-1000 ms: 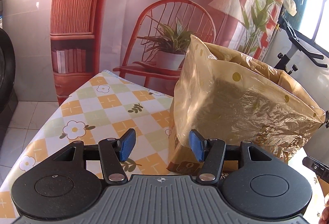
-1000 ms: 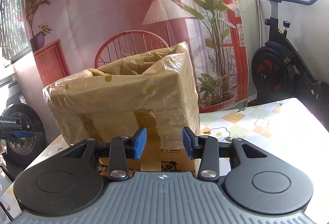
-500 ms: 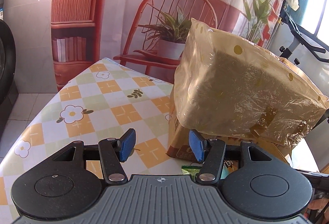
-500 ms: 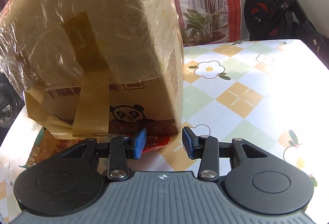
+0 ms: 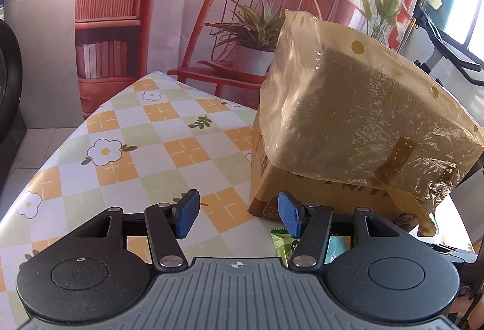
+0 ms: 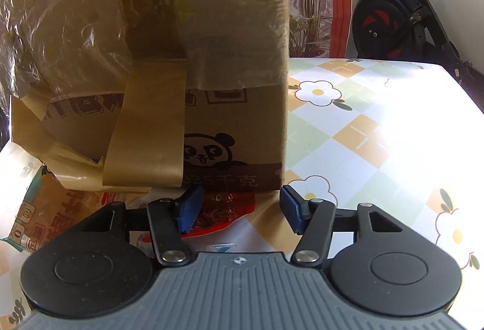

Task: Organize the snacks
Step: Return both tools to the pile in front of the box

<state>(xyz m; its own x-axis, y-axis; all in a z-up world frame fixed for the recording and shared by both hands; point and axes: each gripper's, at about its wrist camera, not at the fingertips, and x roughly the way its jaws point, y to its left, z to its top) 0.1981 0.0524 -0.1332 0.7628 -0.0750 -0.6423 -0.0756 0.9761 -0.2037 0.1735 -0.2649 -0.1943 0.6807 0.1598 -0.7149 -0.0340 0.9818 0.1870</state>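
Note:
A cardboard box [image 5: 348,124] lined with a yellowish plastic bag stands on the checked tablecloth; it also fills the right wrist view [image 6: 181,57], with a panda print and brown tape. My left gripper [image 5: 239,213] is open and empty, just before the box's near corner. A green snack packet [image 5: 282,245] lies under its right finger. My right gripper [image 6: 239,210] is open and empty, low over a red snack packet [image 6: 224,210] at the box's foot. An orange snack packet [image 6: 45,215] lies to the left.
The table [image 5: 136,148] has a flower-pattern cloth and drops off at the left edge. An exercise bike [image 6: 402,15] stands behind the table on the right. A printed backdrop with a chair and plant [image 5: 251,36] hangs behind.
My right gripper has dropped down close to the table in front of the box and opened wider over the red packet. My left gripper has pulled back slightly, showing the green packet.

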